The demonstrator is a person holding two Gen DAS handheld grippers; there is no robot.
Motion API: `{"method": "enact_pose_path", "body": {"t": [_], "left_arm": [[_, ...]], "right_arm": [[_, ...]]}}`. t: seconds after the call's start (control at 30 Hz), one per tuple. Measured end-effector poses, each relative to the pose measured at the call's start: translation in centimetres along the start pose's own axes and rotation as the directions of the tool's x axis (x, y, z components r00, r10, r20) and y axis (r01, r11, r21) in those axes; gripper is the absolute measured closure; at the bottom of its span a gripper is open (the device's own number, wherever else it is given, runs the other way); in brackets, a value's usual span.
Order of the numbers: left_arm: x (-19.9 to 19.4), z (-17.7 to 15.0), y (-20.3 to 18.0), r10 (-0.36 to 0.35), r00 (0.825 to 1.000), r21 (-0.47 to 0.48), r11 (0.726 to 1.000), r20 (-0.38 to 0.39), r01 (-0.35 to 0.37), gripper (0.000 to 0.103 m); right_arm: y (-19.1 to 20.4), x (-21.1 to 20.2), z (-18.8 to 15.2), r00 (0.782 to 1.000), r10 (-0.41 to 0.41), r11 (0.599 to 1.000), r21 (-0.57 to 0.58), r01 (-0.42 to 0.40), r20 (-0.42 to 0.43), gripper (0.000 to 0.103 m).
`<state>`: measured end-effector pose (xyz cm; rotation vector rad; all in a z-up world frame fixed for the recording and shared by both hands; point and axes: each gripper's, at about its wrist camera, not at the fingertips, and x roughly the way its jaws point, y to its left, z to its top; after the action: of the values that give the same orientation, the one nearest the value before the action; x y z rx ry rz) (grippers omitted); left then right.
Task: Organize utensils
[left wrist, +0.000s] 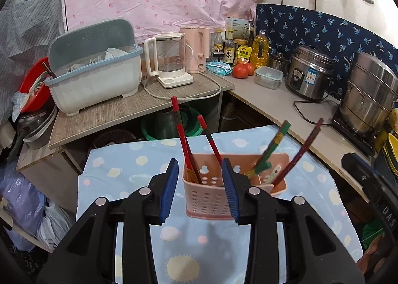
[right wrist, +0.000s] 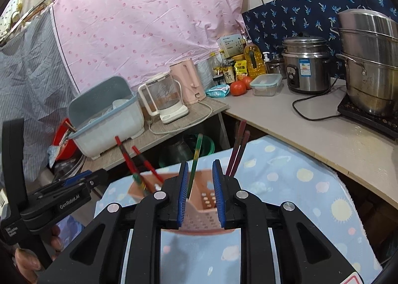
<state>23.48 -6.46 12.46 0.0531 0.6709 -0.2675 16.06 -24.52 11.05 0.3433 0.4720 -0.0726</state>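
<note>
A pink perforated utensil holder [left wrist: 211,197] stands on a blue patterned cloth [left wrist: 139,167]. Its left compartment holds two red chopsticks [left wrist: 182,142]. Its right compartment holds a green-red chopstick [left wrist: 271,149], dark red chopsticks [left wrist: 301,152] and a small white utensil [left wrist: 272,174]. My left gripper [left wrist: 200,167] is open and empty just in front of the holder. My right gripper [right wrist: 200,168] is open above the holder [right wrist: 199,219], with the green-red chopstick [right wrist: 195,162] standing loose between its pads, touching neither. The left gripper also shows at the left of the right wrist view [right wrist: 74,182].
A wooden shelf [left wrist: 119,114] behind carries a dish rack [left wrist: 94,72], a glass kettle [left wrist: 171,60] and a pink kettle [left wrist: 196,47]. The counter [left wrist: 286,107] at right holds bottles, tomatoes [left wrist: 241,71], a lidded box, a rice cooker [left wrist: 308,72] and a steel pot [left wrist: 370,99].
</note>
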Motion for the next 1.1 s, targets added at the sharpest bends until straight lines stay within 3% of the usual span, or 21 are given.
{"method": "enact_pose_path", "body": {"t": [0.23, 0.43, 0.53, 0.6, 0.77, 0.97, 1.1], "left_arm": [[-1.9, -3.6, -0.8, 0.011, 0.999, 0.010, 1.000, -0.033, -0.011, 0.065], [-3.3, -6.9, -1.4, 0.026, 0.998, 0.020, 0.999, -0.060, -0.025, 0.051], [-3.7, -8.0, -1.7, 0.038, 0.997, 0.029, 0.999, -0.074, -0.036, 0.050], [-4.1, -8.8, -1.8, 0.038, 0.996, 0.024, 0.999, -0.079, -0.036, 0.041], [-4.9, -10.2, -1.8, 0.044, 0.996, 0.016, 0.999, -0.082, -0.042, 0.035], [-5.8, -11.4, -1.9, 0.066, 0.995, 0.016, 0.998, -0.075, -0.065, 0.017], [-6.3, -11.7, -1.8, 0.089, 0.994, 0.020, 0.996, -0.068, -0.087, 0.013]], "right_arm": [[0.7, -2.1, -3.9, 0.998, -0.006, 1.000, -0.027, 0.004, -0.066, 0.082], [1.2, -3.6, -6.9, 0.993, -0.018, 0.998, -0.056, 0.011, -0.116, 0.074], [1.4, -4.3, -7.9, 0.991, -0.027, 0.998, -0.067, 0.018, -0.128, 0.069], [1.6, -4.7, -8.5, 0.990, -0.034, 0.997, -0.077, 0.024, -0.136, 0.066], [2.1, -5.6, -9.6, 0.988, -0.057, 0.994, -0.102, 0.042, -0.146, 0.056], [2.3, -6.4, -10.3, 0.985, -0.070, 0.992, -0.113, 0.052, -0.158, 0.044], [2.2, -6.7, -10.8, 0.983, -0.086, 0.991, -0.115, 0.068, -0.161, 0.036]]}}
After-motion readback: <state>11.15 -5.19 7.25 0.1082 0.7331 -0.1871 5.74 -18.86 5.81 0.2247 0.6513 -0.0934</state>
